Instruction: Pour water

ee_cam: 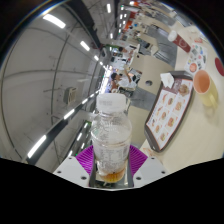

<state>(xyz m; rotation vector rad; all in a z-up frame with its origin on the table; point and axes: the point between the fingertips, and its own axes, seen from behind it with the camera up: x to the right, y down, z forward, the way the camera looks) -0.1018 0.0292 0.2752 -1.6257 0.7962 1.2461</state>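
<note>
**A:** What does your gripper (110,160) have at this moment?

**B:** You have a clear plastic water bottle (109,135) standing upright between the two fingers. The purple pads (88,159) sit tight against its ribbed lower body on both sides, so your fingers are closed onto it, only as wide as the bottle itself. No gap shows at either side.

**A:** And the bottle itself?

**B:** Its white cap (110,101) is on. The body is transparent, and a small amber tint shows at the base, down between the fingertips. I cannot tell how much water is in it.

**A:** Where are you holding it, relative to the rest?

**B:** The view is strongly tilted. Beyond the bottle and off to your right lies a table surface (160,75). On it, near the bottle, rests a dark-framed tray (168,108) with pictures or printed panels. Farther along is a cup with orange content (203,86), and beyond that a red and white item too small to identify. To the left of the bottle runs a long grey wall (45,85) with bright light strips.
</note>
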